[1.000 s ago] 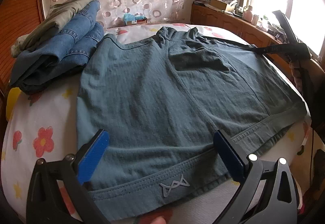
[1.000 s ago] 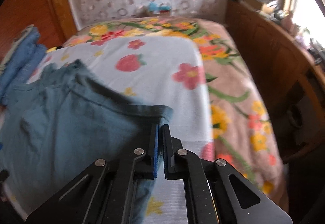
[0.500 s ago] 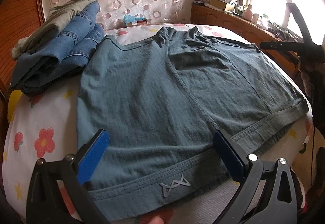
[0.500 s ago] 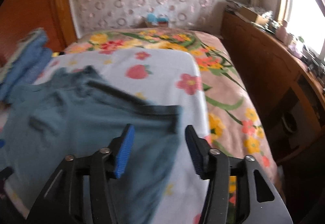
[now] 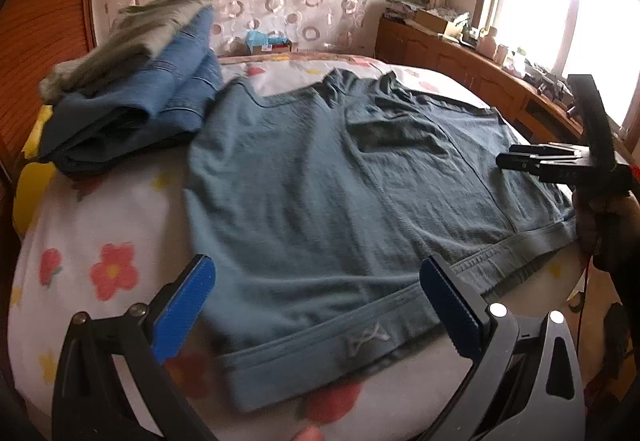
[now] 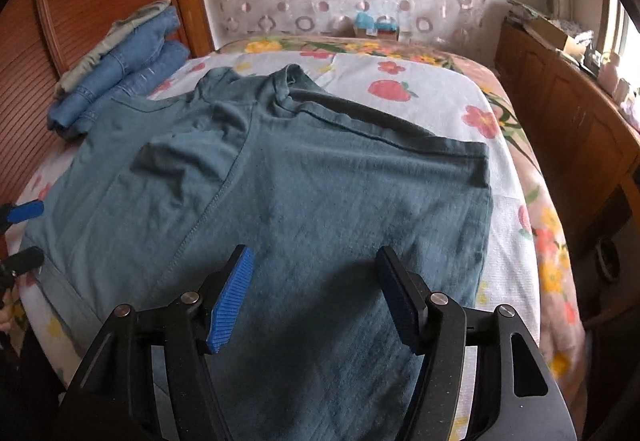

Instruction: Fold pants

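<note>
Both tools, left tool (image 5: 316, 309) open, right tool (image 6: 314, 295) opening, hold nothing; teal knit shorts (image 6: 304, 181) lie flat on flowered bed (image 6: 436, 93), unfolded.

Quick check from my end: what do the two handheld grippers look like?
Both match: the left gripper and right gripper have black angular frames with cut-out openings, silver round pivot bolts, and ribbed blue pads lining the jaws. A dark sleeve shows behind the right one.

Left wrist view is motion-blurred: shorts (image 5: 320, 209) waistband logo is unreadable. Right gripper (image 5: 516, 160) seen edge-on, jaws can't be read there. Right wrist view: shorts' near hem cut by frame bottom; left gripper (image 6: 22, 233) mostly off-frame; dresser (image 6: 568, 113) clutter too small to identify.
</note>
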